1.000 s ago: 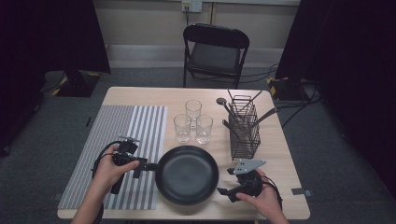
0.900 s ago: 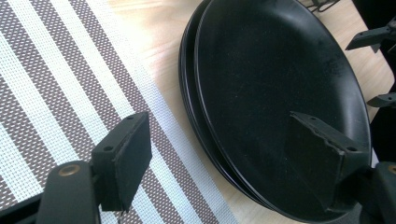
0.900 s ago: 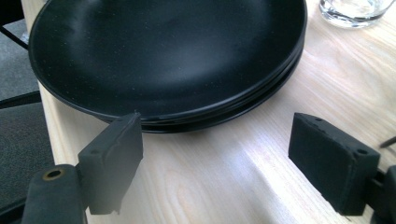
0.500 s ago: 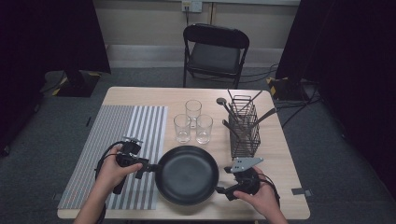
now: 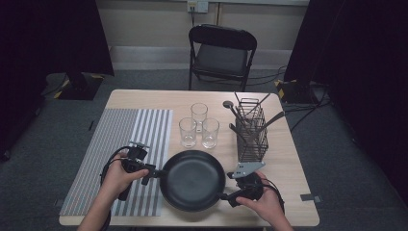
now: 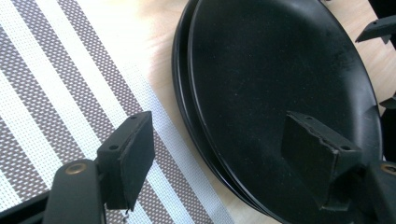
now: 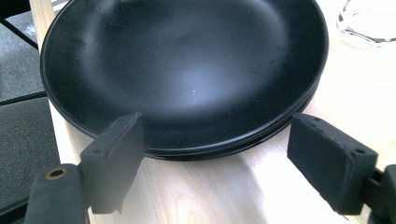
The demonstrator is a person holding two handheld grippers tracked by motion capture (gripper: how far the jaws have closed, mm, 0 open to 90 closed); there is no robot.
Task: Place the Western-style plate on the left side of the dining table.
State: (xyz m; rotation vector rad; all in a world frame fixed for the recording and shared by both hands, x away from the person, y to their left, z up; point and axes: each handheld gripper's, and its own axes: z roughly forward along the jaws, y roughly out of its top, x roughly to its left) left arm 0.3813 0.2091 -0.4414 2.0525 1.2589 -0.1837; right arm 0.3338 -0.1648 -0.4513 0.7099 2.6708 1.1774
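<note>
A wooden table (image 5: 144,98) carries a striped mat (image 5: 120,144), 3 glasses (image 5: 198,126) and a wire rack (image 5: 250,130). A stack of black plates (image 5: 193,180) sits at the near edge between the left gripper (image 5: 155,172) and right gripper (image 5: 225,196), both spread wide, pinching nothing.

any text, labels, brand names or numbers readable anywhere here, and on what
None can be read.
The black plates carry no mark or stamp in the high view or in either gripper view.
The three glasses, the wire utensil rack and the striped placemat are plain.
The left gripper and right gripper show no lettering.
The wall outlet is too small to tell.
</note>
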